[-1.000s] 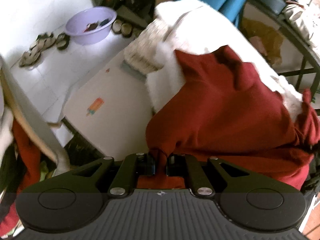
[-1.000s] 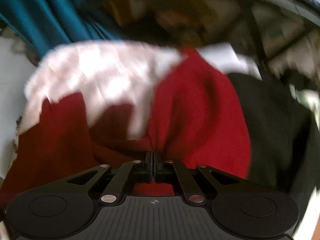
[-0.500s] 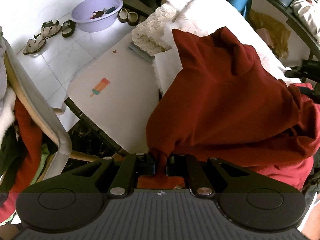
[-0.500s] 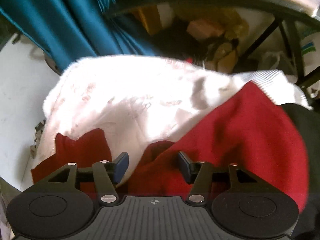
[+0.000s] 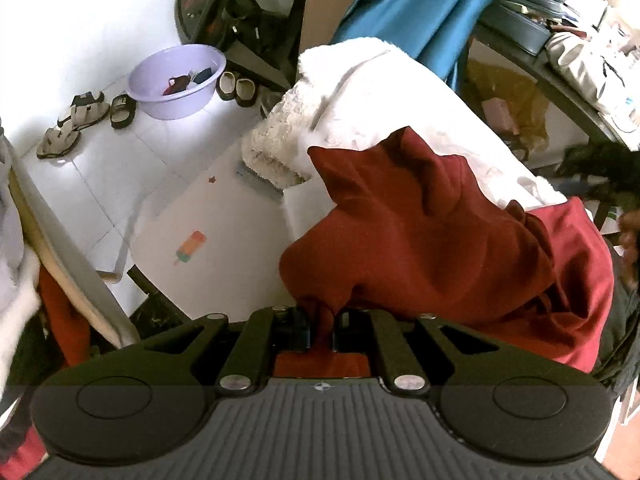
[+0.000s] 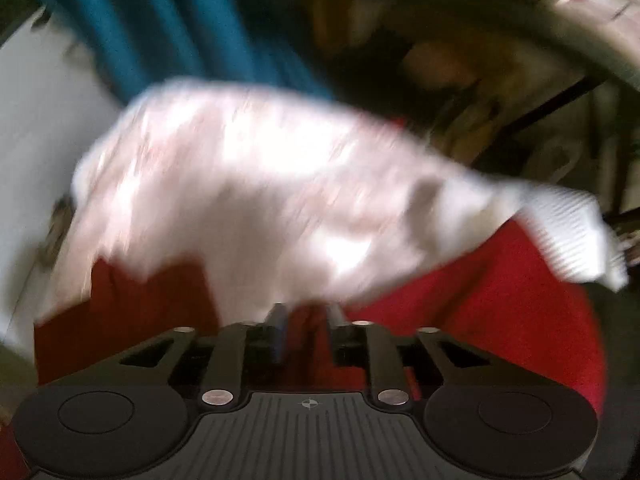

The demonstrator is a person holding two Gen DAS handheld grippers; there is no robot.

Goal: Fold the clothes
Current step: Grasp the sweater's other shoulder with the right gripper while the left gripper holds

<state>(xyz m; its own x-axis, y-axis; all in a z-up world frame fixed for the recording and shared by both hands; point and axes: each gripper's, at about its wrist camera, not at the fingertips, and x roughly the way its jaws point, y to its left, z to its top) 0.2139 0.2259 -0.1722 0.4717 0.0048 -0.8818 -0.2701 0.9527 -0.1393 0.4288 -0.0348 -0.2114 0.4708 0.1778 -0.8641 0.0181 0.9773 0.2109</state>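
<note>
A dark red garment lies bunched on the right part of a small white table, partly over a white fleece garment. My left gripper is shut on a fold at the red garment's near edge. The right wrist view is blurred by motion. In it the red garment spreads below the white fleece, and my right gripper has its fingers drawn close with red cloth between them.
A lavender basin and sandals sit on the tiled floor beyond the table. A teal curtain hangs behind. A cluttered shelf stands at right. A light panel edge with clothes under it lies at left.
The right gripper opened half a second ago and has now closed again on red cloth, moving fast. The left gripper keeps its hold; more of the white fleece shows behind the red garment.
</note>
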